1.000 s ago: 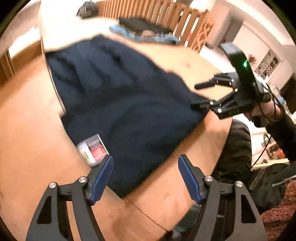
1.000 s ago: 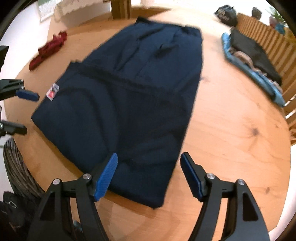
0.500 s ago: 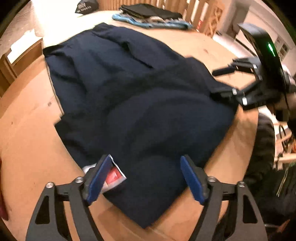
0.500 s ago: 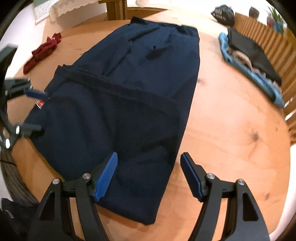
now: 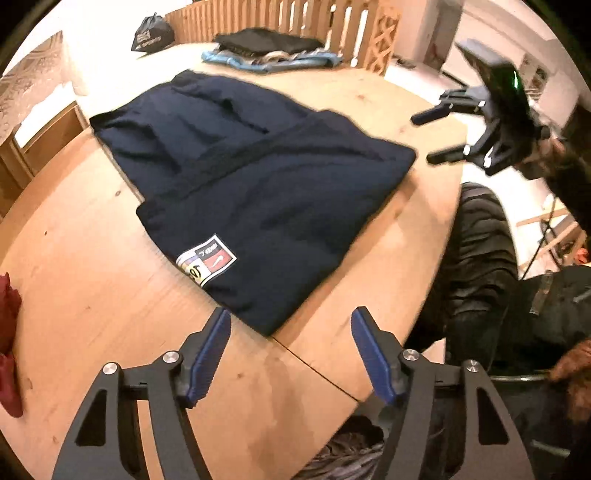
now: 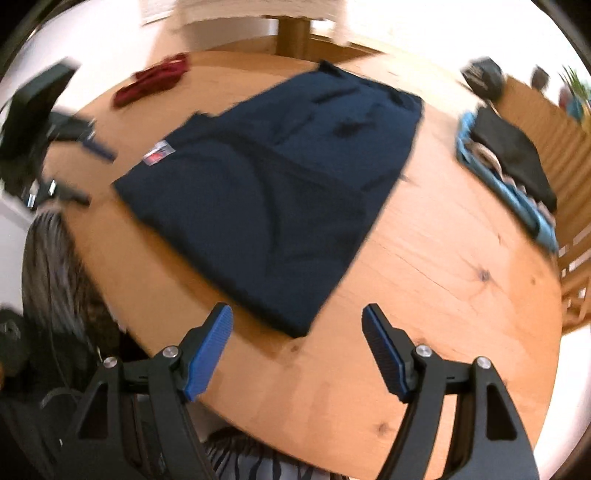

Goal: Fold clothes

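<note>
One navy garment [image 5: 266,184] lies folded flat on the round wooden table [image 5: 92,295], both grippers released and clear of it.

A white-and-red label [image 5: 207,260] shows near its front-left corner. Its near corner stops just short of the table's front edge; bare wood runs along both sides. The left gripper [image 5: 291,350] and right gripper [image 6: 297,350] hang spread apart, holding nothing. One red cloth [image 6: 151,83] sits near the far-left edge, one stack of blue and black clothes [image 6: 509,162] at the right edge, one dark bag [image 5: 151,35] beyond.
</note>
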### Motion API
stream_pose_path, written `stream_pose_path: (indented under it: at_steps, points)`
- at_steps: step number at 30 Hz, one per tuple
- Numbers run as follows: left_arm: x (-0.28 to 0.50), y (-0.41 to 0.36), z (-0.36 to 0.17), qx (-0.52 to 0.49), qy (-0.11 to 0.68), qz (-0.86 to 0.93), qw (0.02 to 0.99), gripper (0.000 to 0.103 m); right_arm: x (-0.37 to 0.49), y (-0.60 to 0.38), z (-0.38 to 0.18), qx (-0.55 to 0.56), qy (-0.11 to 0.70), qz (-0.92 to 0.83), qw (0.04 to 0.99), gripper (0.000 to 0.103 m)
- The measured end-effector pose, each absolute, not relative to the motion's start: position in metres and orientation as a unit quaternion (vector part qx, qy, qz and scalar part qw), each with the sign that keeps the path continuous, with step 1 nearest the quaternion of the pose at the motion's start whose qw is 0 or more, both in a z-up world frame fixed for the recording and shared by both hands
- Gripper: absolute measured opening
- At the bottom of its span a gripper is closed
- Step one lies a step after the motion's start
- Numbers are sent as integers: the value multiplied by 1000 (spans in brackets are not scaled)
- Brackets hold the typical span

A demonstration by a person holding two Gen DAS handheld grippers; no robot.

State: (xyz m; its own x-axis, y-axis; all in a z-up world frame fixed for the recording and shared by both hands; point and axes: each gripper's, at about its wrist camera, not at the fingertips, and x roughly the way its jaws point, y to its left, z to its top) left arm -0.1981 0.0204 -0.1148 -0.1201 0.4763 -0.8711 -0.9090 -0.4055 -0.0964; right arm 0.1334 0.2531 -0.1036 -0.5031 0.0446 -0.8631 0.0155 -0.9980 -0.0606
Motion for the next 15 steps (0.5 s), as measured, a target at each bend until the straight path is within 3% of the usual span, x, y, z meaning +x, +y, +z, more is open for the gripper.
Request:
stream_pose_path:
  at_steps: [15]
  points:
    - [-201, 55, -148, -433, 330, 689, 479, 65, 120, 252, -140, -511, -37, 859, 2, 72]
